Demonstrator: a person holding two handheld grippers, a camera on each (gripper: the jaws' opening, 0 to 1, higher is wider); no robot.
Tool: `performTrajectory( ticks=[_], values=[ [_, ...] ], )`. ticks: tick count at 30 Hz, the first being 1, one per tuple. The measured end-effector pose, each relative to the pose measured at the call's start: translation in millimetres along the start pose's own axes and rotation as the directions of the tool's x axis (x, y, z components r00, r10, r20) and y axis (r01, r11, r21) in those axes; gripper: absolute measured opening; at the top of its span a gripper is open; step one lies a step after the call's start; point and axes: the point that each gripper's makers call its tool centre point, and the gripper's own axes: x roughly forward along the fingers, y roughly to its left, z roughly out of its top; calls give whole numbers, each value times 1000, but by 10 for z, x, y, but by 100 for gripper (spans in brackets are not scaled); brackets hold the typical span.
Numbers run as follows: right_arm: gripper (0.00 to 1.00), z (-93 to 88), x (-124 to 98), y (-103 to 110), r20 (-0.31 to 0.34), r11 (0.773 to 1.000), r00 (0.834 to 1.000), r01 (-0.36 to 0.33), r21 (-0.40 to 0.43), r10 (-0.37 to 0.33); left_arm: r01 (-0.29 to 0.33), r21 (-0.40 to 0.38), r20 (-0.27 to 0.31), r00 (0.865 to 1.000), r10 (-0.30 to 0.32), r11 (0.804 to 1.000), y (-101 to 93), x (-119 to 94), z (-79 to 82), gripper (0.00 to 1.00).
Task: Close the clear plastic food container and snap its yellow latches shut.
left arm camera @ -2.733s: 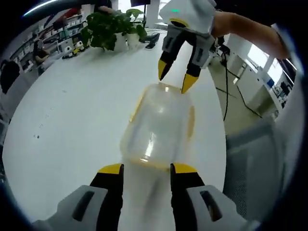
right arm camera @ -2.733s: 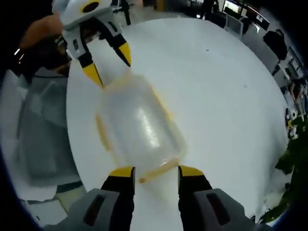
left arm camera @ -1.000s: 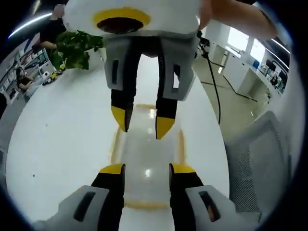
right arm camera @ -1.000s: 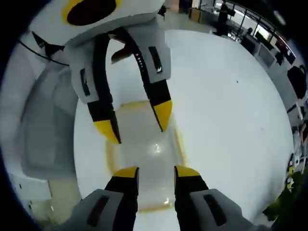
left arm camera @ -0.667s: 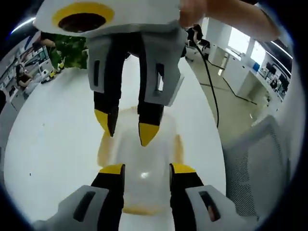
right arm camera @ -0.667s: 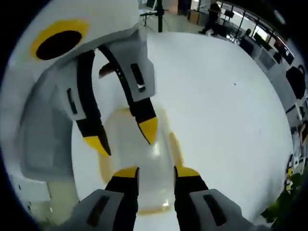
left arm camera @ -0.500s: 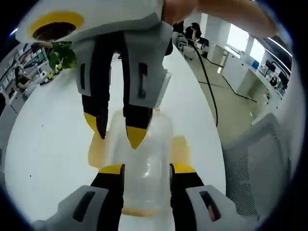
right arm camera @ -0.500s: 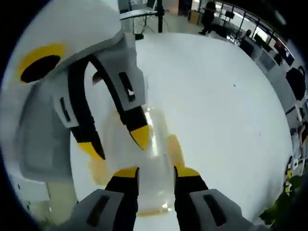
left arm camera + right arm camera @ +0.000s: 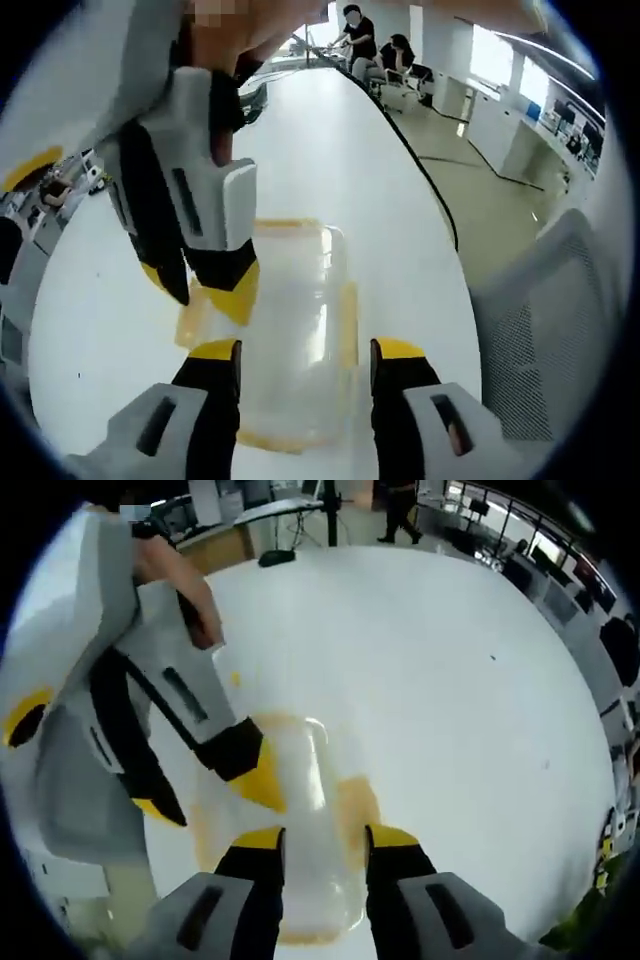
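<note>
the clear container (image 9: pixel 290 330) lies on the white desk (image 9: pixel 350 150), long axis along its near edge. the left hand-held gripper (image 9: pixel 305 352) stands apart over one end. the right hand-held gripper (image 9: pixel 325 840), also apart, straddles the opposite end, touching the lid.

Open white counter (image 9: pixel 330 150) stretching beyond the clear container (image 9: pixel 290 330), right claw (image 9: pixel 205 290) crowding its left side in the left gripper view, left claw (image 9: pixel 215 785) likewise in the right gripper view, mesh chair (image 9: pixel 545 330) beside the counter edge
</note>
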Motion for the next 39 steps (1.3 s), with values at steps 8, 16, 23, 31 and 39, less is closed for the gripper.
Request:
performTrajectory(
  ticks=[8, 16, 23, 31, 39],
  values=[
    [31, 22, 49, 29, -4, 997, 997, -71, 42, 71, -74, 75, -33, 996, 77, 994, -7, 42, -41, 56],
    [29, 46, 77, 77, -69, 991, 989, -132, 15, 132, -136, 118, -57, 988, 144, 984, 54, 59, -66, 51],
    [28, 58, 98, 90, -137, 983, 975, -182, -35, 175, -182, 125, -73, 979, 192, 975, 61, 86, -76, 50],
    [27, 47, 123, 81, -218, 968, 952, -238, -84, 215, -225, 109, -81, 969, 234, 968, 69, 107, -82, 47],
    [23, -51, 181, 68, -276, 962, 929, -270, -48, 247, -250, 103, -92, 961, 260, 963, 38, 129, -51, 43]
  ],
)
